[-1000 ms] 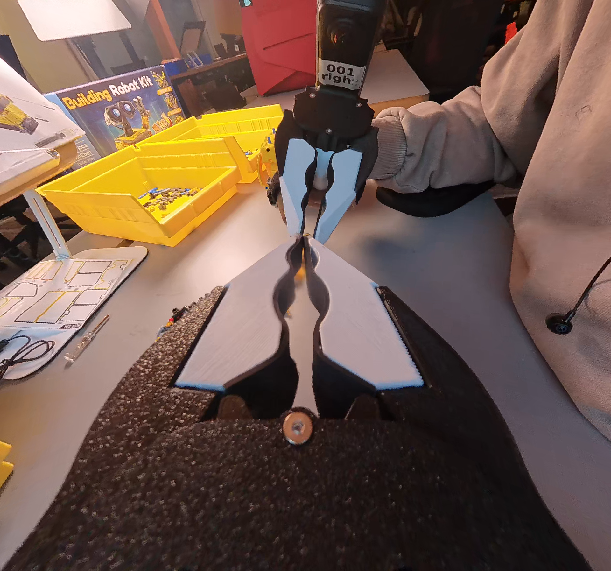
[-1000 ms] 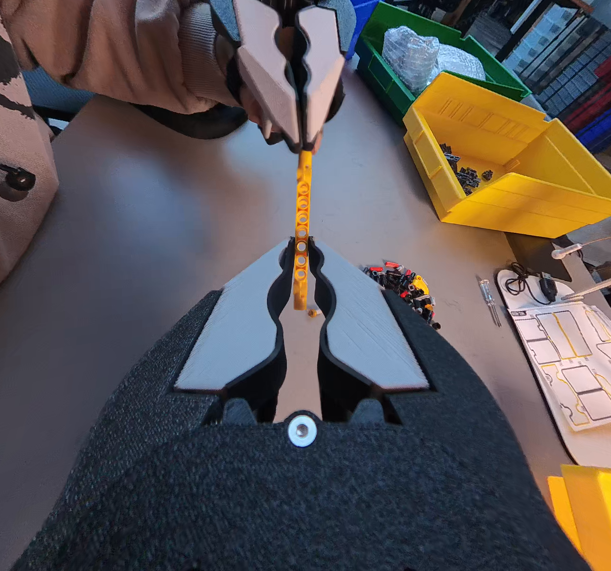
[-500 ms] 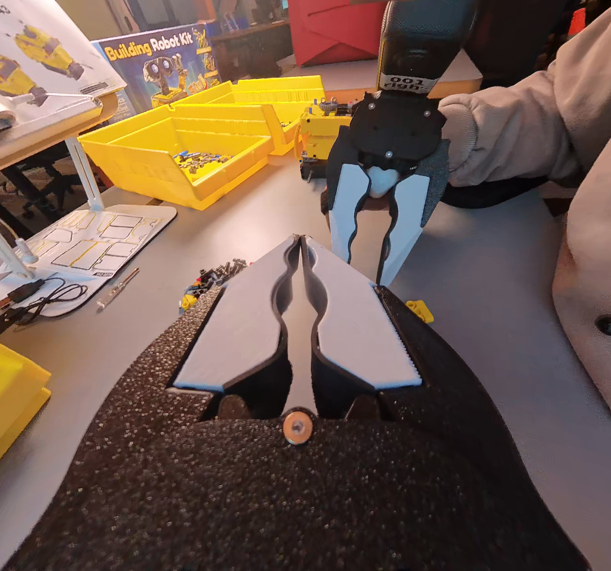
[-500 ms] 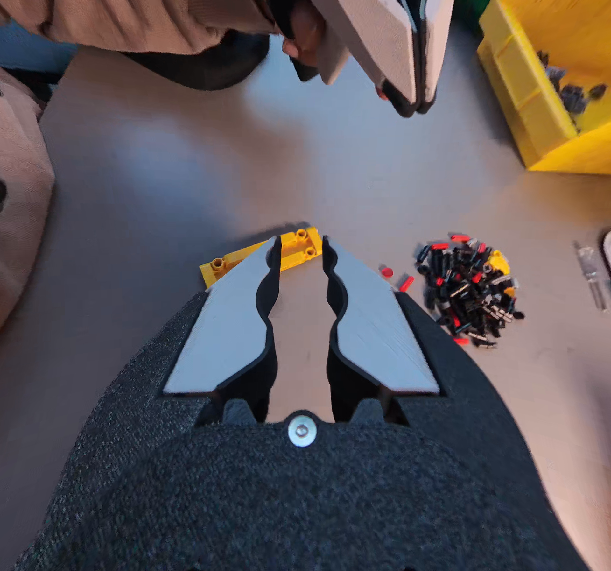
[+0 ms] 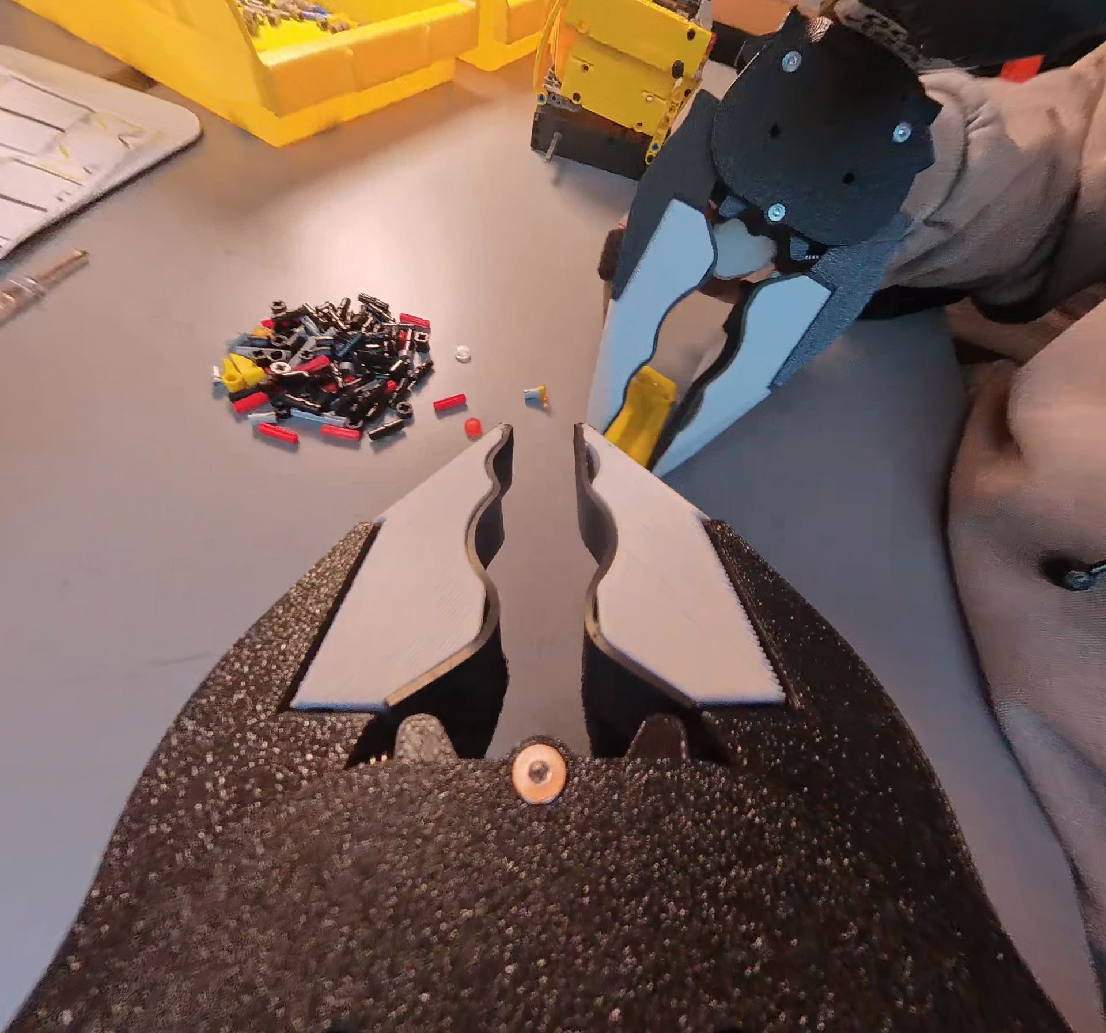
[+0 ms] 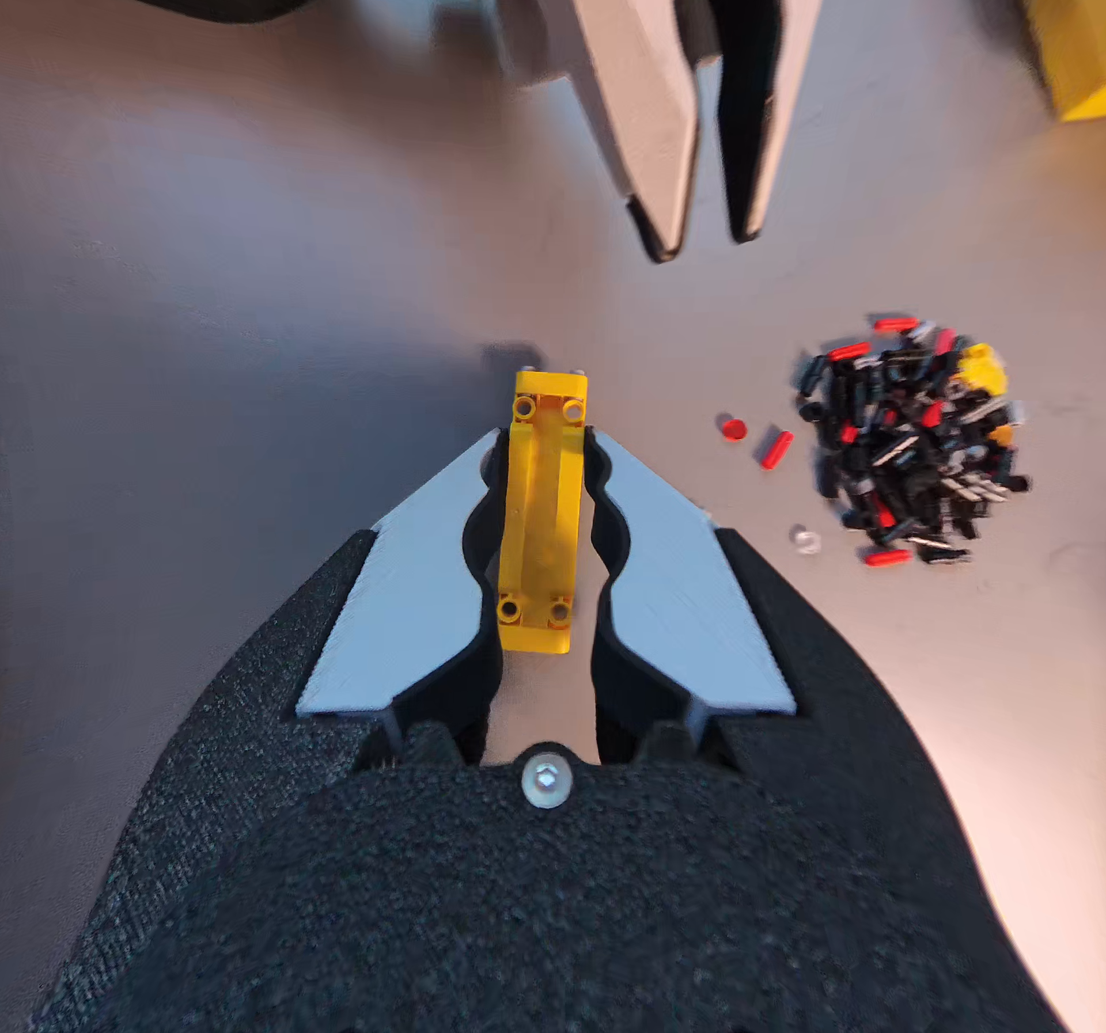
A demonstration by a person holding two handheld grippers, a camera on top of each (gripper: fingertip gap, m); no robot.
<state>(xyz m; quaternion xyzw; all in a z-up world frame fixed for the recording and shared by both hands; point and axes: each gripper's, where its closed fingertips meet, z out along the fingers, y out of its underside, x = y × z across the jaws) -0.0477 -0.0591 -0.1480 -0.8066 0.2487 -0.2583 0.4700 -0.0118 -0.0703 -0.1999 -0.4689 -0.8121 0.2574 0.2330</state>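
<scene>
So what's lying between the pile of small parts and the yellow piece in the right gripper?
In the right wrist view, a red round stud and a red pin lie on the table between them.

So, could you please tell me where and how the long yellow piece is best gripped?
Probably across its long side walls near mid-length, from above: the yellow piece lies flat, hollow side up, already lengthwise between the right hand-held gripper fingers.

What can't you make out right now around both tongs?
- Whether the right tongs actually pinch the yellow panel piece: fingers flank it, contact unclear.
- Panel's far end: left wrist view, hidden behind the left tongs.
- Parts in the small pile: blurred, too small.
- Yellow bin: cut off by the edge.
</scene>
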